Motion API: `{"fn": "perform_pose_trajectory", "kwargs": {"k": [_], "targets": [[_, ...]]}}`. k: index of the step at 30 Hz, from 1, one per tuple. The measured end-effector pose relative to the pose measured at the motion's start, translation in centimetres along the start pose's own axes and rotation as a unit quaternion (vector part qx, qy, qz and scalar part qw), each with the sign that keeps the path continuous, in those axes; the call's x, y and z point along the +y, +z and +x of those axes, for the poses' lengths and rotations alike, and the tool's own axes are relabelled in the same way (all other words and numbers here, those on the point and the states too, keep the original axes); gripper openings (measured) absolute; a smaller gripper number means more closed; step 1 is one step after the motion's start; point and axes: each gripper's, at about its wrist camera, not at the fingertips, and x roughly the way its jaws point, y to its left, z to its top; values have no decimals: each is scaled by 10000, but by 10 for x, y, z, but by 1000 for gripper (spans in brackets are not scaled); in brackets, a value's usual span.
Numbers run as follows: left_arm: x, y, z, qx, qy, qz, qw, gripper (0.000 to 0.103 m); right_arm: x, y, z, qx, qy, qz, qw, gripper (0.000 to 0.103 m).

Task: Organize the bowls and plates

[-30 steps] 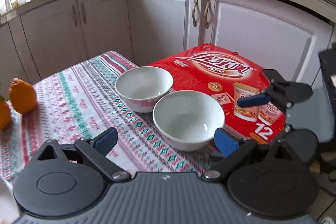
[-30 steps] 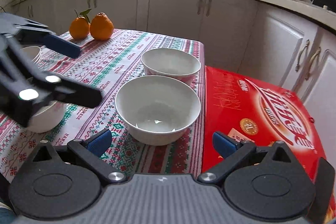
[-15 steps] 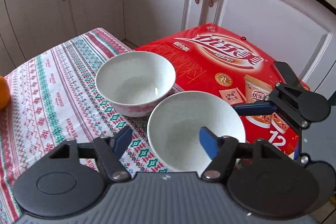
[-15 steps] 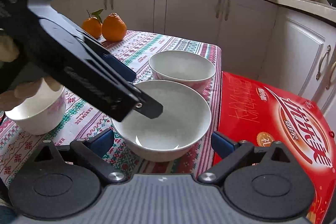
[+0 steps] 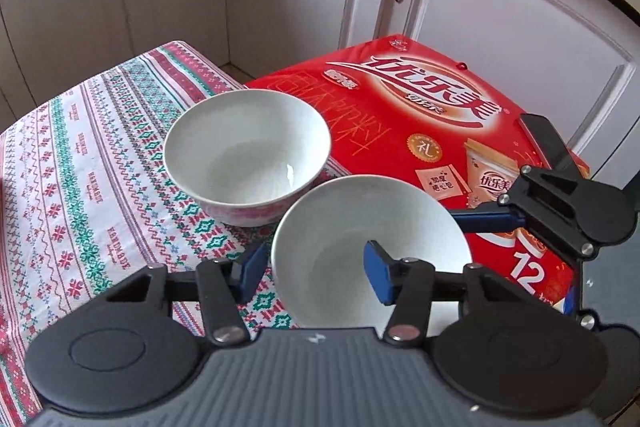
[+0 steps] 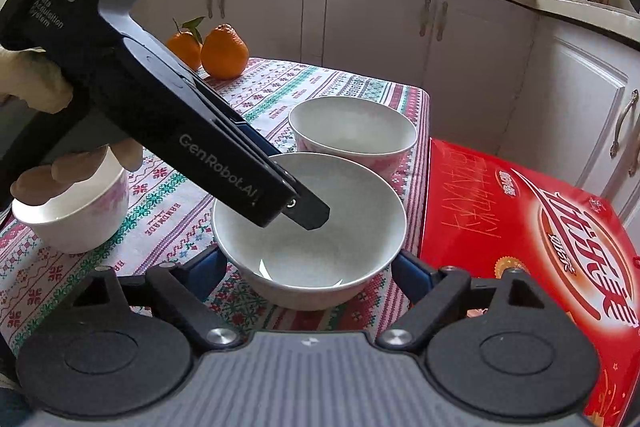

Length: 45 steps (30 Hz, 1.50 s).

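Bowls: three white bowls; near bowl [image 6: 310, 227], far bowl [image 6: 352, 129], small bowl [image 6: 72, 211].
Oranges: two oranges [image 6: 224, 51].
Desk: desk [image 5: 80, 163] under patterned cloth, red box [image 5: 420, 115] beside, white kitchen cabinets behind.
Left gripper [image 5: 316, 273]: jaws clamped on near bowl's rim.
Right gripper [image 6: 308, 269]: jaws closing around near bowl, pads not clearly touching.

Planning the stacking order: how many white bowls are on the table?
3. A plain white ceramic bowl nearest, gripped by the left gripper; a pink-patterned white bowl just behind it; a smaller pink-patterned bowl at the left edge. The gripper's body may hide more.
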Motion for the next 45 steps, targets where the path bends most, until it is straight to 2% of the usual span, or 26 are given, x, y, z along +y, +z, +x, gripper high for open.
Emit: {"fn": "perform_pose_trajectory", "kwargs": {"k": [10,19,28,45], "targets": [[1,0,0,10,-129,-18,9999,50,1,1,0,23,-23,34,10000,92],[-3,-4,-17,-69,-118,8,9999,50,5,5,-10,28,93,68,9999,92],[-5,-17,-49,-220,-36,-138,9997,50,21,18,-33,-23,273,-15,9996,92],[4,-51,-117,-599,313,-297,9973,50,76,39,-64,-245,548,-446,9972,92]]}}
